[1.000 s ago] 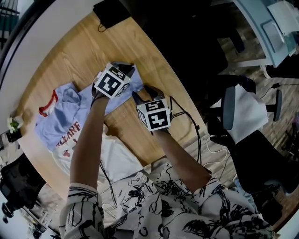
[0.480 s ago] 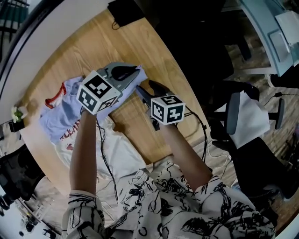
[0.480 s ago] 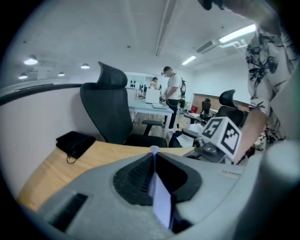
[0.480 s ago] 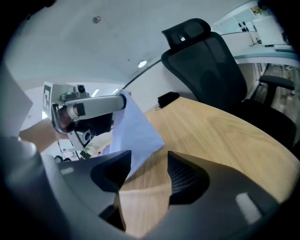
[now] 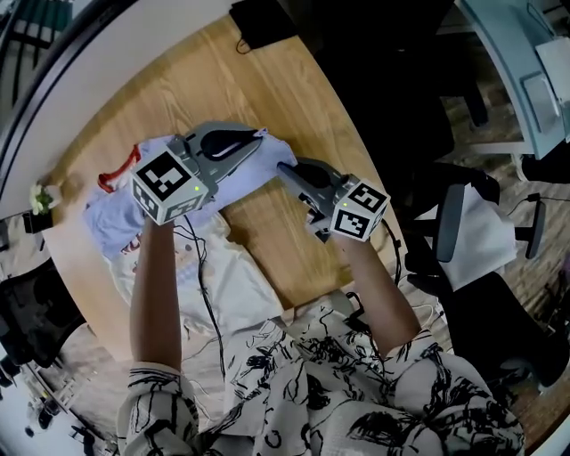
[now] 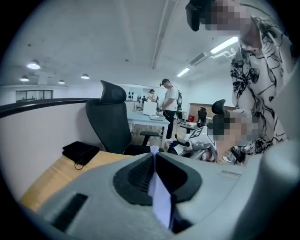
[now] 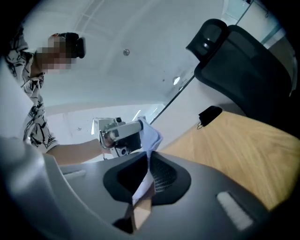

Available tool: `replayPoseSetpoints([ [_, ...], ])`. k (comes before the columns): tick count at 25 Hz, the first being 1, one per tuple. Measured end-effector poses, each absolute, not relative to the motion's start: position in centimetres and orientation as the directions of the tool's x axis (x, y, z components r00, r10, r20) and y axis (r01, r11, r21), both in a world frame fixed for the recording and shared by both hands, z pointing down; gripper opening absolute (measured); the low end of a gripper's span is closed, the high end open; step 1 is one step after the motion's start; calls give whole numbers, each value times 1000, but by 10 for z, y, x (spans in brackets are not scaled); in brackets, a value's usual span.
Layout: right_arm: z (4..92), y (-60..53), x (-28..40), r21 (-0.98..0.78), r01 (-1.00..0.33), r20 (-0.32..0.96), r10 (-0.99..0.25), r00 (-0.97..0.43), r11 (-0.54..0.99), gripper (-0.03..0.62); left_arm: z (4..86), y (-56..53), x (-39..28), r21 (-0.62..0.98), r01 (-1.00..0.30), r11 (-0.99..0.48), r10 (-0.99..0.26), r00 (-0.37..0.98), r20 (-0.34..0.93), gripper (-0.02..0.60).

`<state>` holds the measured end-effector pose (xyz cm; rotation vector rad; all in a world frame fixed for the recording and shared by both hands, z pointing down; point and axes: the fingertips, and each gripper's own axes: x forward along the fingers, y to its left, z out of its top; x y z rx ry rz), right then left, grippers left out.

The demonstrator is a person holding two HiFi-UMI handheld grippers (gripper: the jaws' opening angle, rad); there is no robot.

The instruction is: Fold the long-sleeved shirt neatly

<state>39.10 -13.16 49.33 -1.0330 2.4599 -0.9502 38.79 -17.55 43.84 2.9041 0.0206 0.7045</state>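
The light-blue long-sleeved shirt (image 5: 120, 214), red at the collar, lies crumpled on the round wooden table (image 5: 267, 240), its right edge lifted. My left gripper (image 5: 260, 136) is shut on that raised edge. In the left gripper view a strip of blue fabric (image 6: 159, 197) shows pinched between the jaws of the left gripper (image 6: 153, 151). My right gripper (image 5: 283, 167) sits just right of it; its jaws have just been closing and now pinch the same shirt (image 7: 151, 136). The right gripper (image 7: 148, 154) points level towards the left one.
A white cloth (image 5: 227, 289) lies under the shirt near the table's front edge. A black pouch (image 5: 267, 20) rests at the far edge. Office chairs (image 5: 463, 223) stand to the right, cables (image 5: 383, 267) hang off the table, and people stand at a far desk (image 6: 166, 101).
Both grippers have risen from the table, lifting the shirt's right edge. The right gripper, open beside the fabric before, is now shut on it and has tipped up to level.
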Motion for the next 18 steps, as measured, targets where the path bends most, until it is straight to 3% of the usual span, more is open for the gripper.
replayPoseSetpoints([
  [8, 401, -137, 433, -519, -758, 115, -847, -520, 395, 25, 374, -209, 429, -77, -207, -975, -217, 833, 509, 26],
  [18, 296, -161, 481, -416, -847, 78, -915, -396, 331, 25, 276, -227, 473, -96, -242, -966, -260, 898, 355, 26],
])
